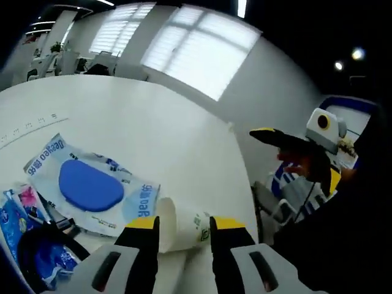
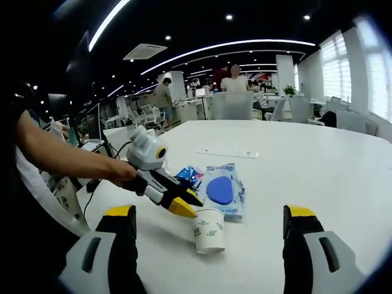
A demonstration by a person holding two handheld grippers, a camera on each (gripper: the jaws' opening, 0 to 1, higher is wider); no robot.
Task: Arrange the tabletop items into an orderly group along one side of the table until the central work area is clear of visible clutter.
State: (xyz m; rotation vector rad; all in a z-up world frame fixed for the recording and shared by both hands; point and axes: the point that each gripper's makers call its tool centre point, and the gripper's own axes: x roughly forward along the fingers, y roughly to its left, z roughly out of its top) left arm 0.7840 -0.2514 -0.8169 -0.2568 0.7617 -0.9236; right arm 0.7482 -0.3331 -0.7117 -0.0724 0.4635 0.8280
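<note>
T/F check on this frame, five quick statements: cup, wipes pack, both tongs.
1. The paper cup stands upright on the white table. True.
2. The left tongs are at the cup's rim. True; in the left gripper view the cup sits between the yellow tips.
3. The right tongs are shut on the wipes pack. False; their jaws stand wide apart and hold nothing.
4. The wipes pack has a blue oval lid. True.
5. The wipes pack lies on the near side of the cup in the right gripper view. False; it lies beyond the cup.
</note>
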